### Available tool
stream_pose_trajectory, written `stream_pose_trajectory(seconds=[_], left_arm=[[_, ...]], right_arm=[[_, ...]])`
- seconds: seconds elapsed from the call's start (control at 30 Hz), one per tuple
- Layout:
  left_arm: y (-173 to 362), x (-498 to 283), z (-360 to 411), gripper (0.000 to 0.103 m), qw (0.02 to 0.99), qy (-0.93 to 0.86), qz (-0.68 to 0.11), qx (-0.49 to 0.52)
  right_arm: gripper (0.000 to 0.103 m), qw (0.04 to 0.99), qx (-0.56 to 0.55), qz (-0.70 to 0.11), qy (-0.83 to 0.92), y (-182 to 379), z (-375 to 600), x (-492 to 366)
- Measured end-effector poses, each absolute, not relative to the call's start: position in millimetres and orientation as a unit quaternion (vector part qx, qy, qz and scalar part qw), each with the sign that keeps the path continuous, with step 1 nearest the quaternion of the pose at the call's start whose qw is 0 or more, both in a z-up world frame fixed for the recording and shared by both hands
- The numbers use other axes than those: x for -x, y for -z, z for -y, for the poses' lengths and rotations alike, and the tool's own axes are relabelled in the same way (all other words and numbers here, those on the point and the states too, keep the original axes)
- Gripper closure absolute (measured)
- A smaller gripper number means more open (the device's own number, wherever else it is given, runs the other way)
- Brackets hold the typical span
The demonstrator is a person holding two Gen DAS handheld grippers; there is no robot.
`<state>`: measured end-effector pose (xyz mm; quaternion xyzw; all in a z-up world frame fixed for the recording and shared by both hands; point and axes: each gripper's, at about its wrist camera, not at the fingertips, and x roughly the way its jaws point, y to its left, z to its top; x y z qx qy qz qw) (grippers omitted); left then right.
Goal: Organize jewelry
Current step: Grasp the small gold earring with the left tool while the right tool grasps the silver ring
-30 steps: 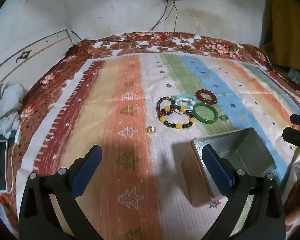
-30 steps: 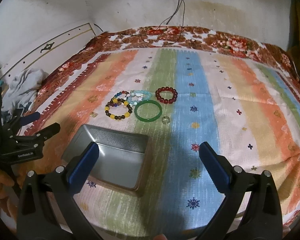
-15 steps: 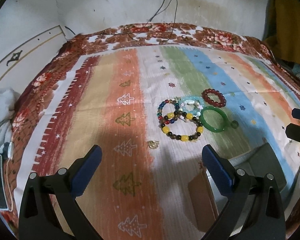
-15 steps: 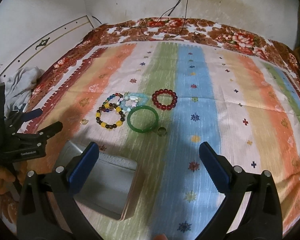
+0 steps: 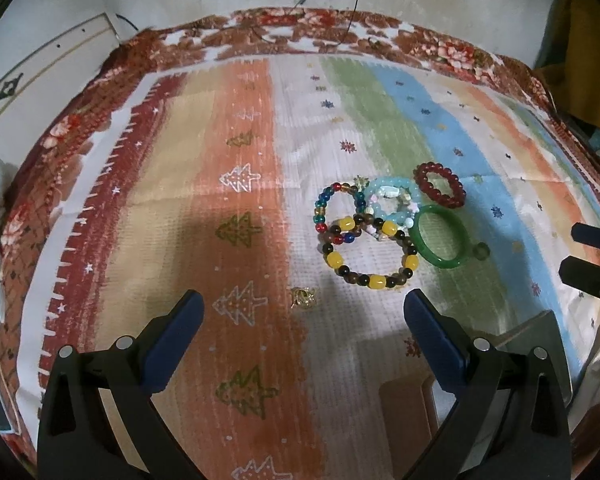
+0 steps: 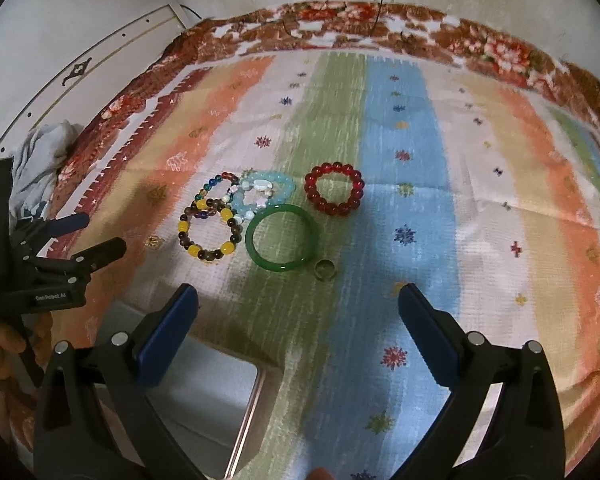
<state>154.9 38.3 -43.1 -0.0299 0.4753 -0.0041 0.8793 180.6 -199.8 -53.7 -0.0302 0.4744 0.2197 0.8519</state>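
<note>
Both claws gape empty, left claw (image 5: 302, 316), right claw (image 6: 298, 306); green bangle (image 6: 282, 239) touches beaded bracelets (image 6: 208, 232); tin (image 6: 204, 392) nearest.

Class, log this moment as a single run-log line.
left gripper: open, empty | right gripper: open, empty | bracelets, green bangle, ring: on cloth | metal tin: no jewelry visible inside

left tool (image 5: 303, 312) spread wide, right tool (image 6: 298, 304) likewise — empty
</note>
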Motion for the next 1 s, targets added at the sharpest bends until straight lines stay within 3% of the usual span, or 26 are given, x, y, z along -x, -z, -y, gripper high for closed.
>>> stream_pose_trajectory(seconds=[0.53, 0.6, 0.67, 0.77, 1.0], left_arm=[[75.0, -194.9, -49.9, 0.006, 0.832, 0.026, -0.551, 0.051], [78.0, -198.7, -49.5, 0.011, 0.828, 0.03, -0.558, 0.046], [81.3, -202.6, -51.0, 0.018, 0.824, 0.03, -0.564, 0.047], [87.7, -208.7, -52.8, 0.03, 0.816, 0.032, -0.576, 0.048], [98.2, -218.1, -50.4, 0.044, 0.804, 0.04, -0.592, 0.03]], right_arm=[[0.005, 0.806, 0.043, -0.561, -0.186, 95.6, 197.3, -230.6], [0.006, 0.801, 0.049, -0.567, -0.183, 100.0, 195.4, -235.3], [0.016, 0.796, 0.052, -0.575, -0.181, 105.6, 194.4, -240.4], [0.019, 0.791, 0.049, -0.584, -0.175, 111.8, 195.5, -247.1], [0.036, 0.778, 0.06, -0.601, -0.171, 125.9, 191.0, -261.4]])
